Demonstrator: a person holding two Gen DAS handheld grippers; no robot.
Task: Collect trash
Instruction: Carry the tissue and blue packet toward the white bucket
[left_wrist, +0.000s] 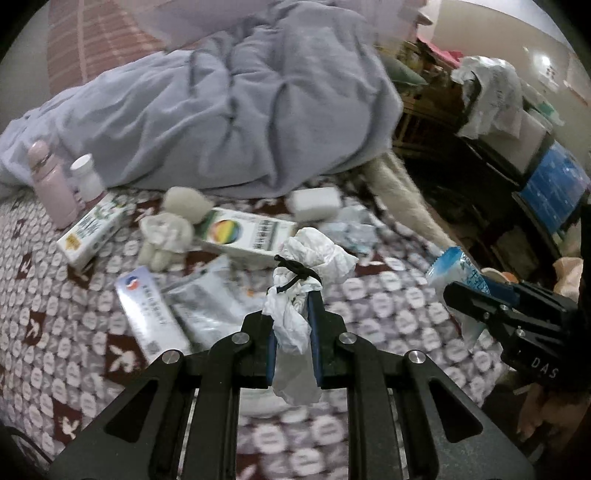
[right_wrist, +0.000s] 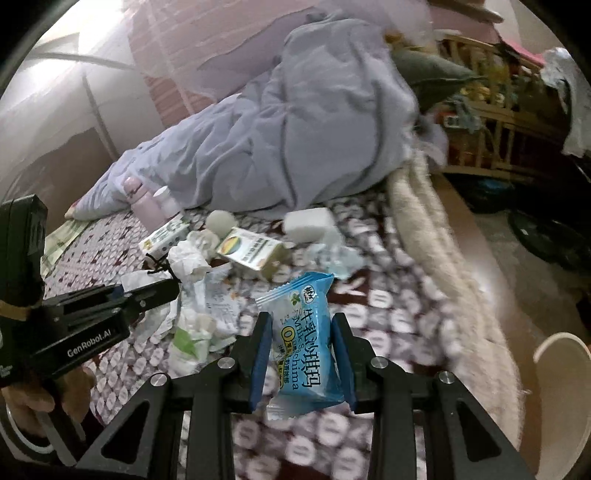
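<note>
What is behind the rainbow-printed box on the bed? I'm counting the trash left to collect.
Behind the rainbow-printed box lie a round beige ball and a white sponge block, then the heaped lavender duvet. Whatever the duvet covers is hidden.

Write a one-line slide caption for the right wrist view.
Right gripper clamps a blue snack wrapper above the patterned bedspread; left gripper alongside holds crumpled white tissue.

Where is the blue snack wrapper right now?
The blue snack wrapper is clamped in the right gripper, centre of the right wrist view, above the patterned bedspread.
</note>
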